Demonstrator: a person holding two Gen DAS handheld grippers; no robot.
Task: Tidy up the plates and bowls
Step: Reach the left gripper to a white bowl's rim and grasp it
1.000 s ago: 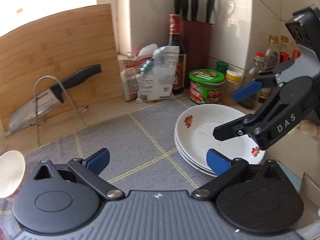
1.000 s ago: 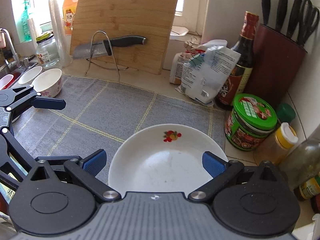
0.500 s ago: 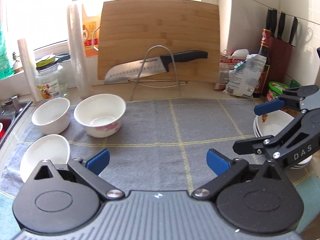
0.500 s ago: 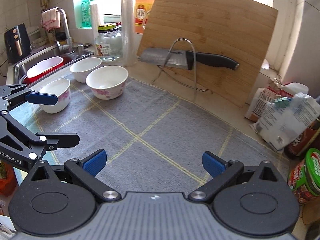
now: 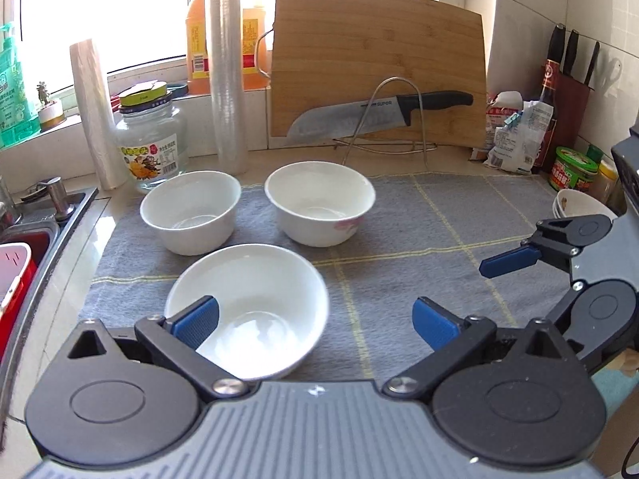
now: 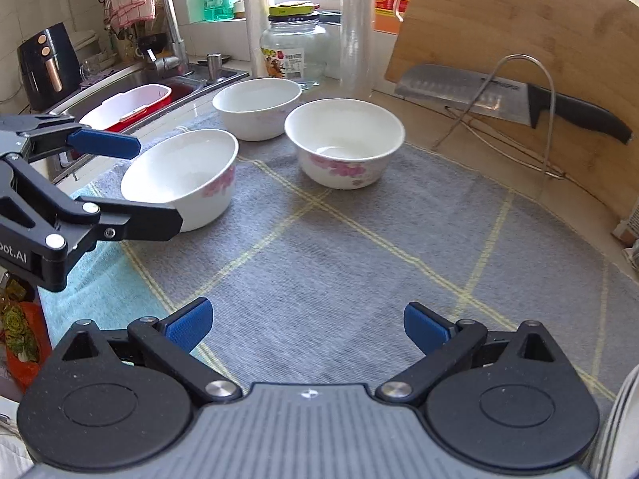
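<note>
Landmark is the grey mat (image 6: 359,247). Left gripper (image 5: 315,317) jaws spread wide, holding nothing, over the mat's near-left part; its left pad (image 5: 195,319) sits in front of the nearest bowl (image 5: 255,307), contact can't be judged. Right gripper (image 6: 305,325) also spread wide and empty, above bare mat on the near side. Nearest bowl stands upright at the mat's near-left corner. Two more bowls behind it toward the mat's far-left edge: the plain white bowl (image 5: 189,209) on the left, the pink-flowered bowl (image 5: 319,201) just beside it on the right, all three close but apart. Stack of plates (image 5: 571,203) at the mat's far-right edge, partly hidden by the right gripper. Beyond the mat's far edge: knife (image 5: 379,113) on a wire rack, cutting board (image 5: 379,64) upright behind it, glass jar (image 5: 151,139) off the far-left corner.
</note>
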